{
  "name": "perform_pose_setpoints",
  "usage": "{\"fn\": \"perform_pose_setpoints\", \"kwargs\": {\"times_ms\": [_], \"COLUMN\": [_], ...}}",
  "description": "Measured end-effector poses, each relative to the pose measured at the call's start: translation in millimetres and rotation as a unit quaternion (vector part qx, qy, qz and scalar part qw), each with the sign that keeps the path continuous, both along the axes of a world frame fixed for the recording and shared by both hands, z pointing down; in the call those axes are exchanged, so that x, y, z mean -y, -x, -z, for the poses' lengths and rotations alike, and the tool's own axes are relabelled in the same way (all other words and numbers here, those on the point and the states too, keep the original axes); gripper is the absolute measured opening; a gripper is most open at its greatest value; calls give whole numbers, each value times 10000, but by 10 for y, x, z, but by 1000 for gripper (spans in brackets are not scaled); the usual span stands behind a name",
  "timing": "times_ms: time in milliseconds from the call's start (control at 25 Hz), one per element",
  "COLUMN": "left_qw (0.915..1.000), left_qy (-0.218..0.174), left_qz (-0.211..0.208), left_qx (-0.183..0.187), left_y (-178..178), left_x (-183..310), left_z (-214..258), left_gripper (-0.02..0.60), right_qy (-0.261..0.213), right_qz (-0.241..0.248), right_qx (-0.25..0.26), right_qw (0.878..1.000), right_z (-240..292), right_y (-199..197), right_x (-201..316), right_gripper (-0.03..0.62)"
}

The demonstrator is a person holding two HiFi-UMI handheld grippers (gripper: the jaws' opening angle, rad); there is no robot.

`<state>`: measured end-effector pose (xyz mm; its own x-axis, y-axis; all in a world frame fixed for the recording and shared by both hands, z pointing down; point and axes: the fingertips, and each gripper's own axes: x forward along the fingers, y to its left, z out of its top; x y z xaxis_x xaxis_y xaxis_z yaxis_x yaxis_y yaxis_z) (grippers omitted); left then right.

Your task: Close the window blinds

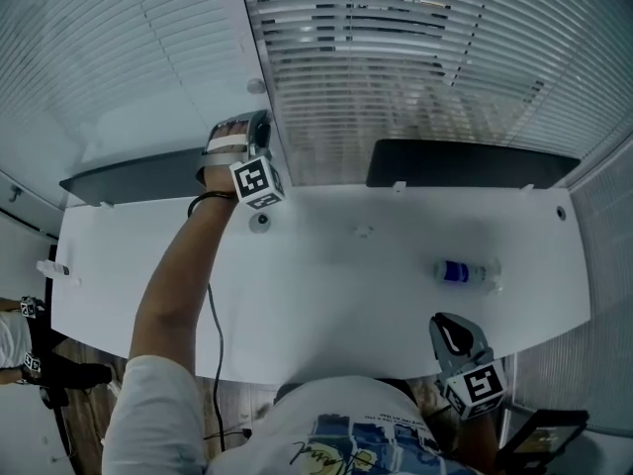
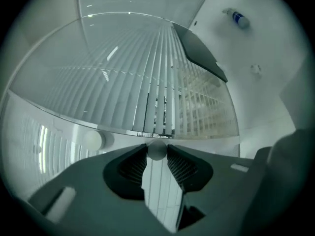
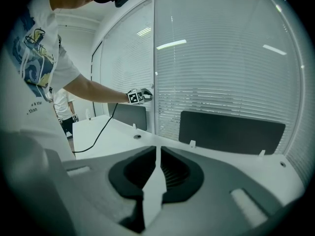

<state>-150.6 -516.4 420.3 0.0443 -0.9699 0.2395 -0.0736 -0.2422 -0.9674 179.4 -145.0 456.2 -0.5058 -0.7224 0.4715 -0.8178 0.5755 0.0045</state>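
Observation:
The slatted blinds (image 1: 415, 67) hang behind glass past the white desk (image 1: 346, 305); their slats are tilted partly open, most clearly in the middle (image 2: 160, 107). My left gripper (image 1: 261, 122) reaches up to the white window post. In the left gripper view its jaws (image 2: 157, 155) are shut on a small round white knob (image 2: 157, 149) at their tips. A second round knob (image 2: 92, 140) sits beside it on the post. My right gripper (image 1: 451, 332) rests low at the desk's near edge, jaws shut on nothing (image 3: 157, 150).
A clear water bottle with a blue label (image 1: 465, 271) lies on the desk at the right. Two dark divider panels (image 1: 465, 164) (image 1: 129, 178) stand along the desk's far edge. A cable (image 1: 211, 315) trails from my left arm. Another person (image 1: 15, 339) stands at far left.

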Motion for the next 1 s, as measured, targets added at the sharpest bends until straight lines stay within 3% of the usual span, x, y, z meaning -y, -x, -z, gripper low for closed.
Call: {"fn": "perform_pose_setpoints", "kwargs": {"times_ms": [120, 280, 400, 640, 920, 1000], "left_qw": [9999, 9970, 9884, 9464, 8913, 8694], "left_qy": [-59, -82, -54, 149, 247, 281], "left_qz": [44, 221, 422, 812, 1129, 1222], "left_qx": [-121, -739, -1458, -3124, -4384, -4780], "left_y": [7, 14, 38, 69, 105, 122], "left_x": [1, 4, 13, -2, -5, -5], "left_z": [2, 20, 49, 93, 127, 134], "left_gripper": [126, 126, 126, 126, 125, 124], "right_qy": [4, -27, -57, 15, 17, 26], "right_qz": [-3, 3, 27, 15, 3, 18], "right_qx": [-10, 3, -5, -8, 39, 33], "right_qw": [10000, 10000, 10000, 10000, 10000, 10000], "right_z": [-26, -6, 10, -15, -10, -19], "right_y": [-8, 11, 24, 24, 27, 31], "right_x": [6, 42, 62, 46, 61, 58], "right_gripper": [20, 20, 20, 20, 20, 20]}}
